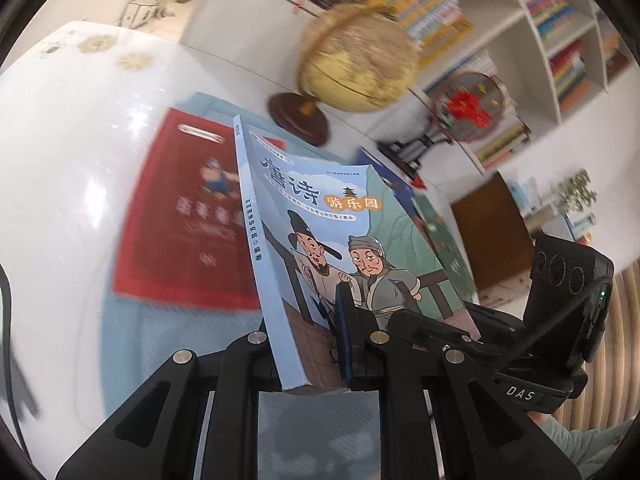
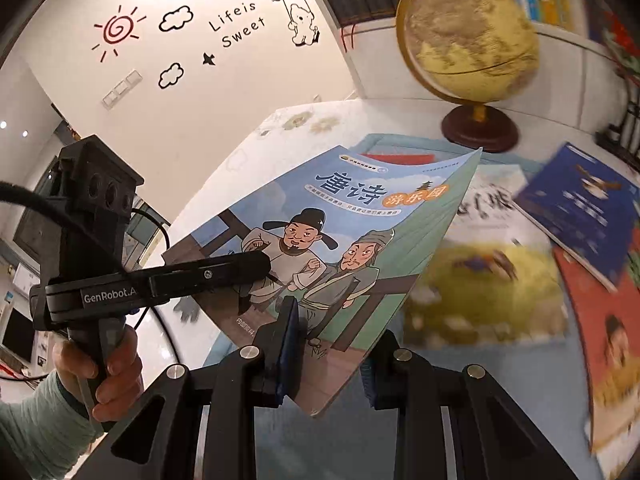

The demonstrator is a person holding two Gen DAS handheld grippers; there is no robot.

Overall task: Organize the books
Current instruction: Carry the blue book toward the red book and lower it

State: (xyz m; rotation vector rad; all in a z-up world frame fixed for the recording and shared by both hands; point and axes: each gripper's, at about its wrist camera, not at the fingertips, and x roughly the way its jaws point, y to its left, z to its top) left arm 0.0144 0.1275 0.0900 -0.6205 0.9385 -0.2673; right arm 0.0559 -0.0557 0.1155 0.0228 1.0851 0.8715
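While both grip it, the blue book [image 1: 320,216] hangs tilted above the bench [image 1: 60,200]. Left gripper [image 1: 316,320] and right gripper [image 2: 328,344] each pinch its lower edge.

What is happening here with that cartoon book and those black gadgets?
A person is sorting books with a hand-held tool in each hand. The left tool and right tool are both clamped on the same light-blue cartoon book, holding it up off the table. More books, a red one and a dark blue one, lie flat on the table near a globe.
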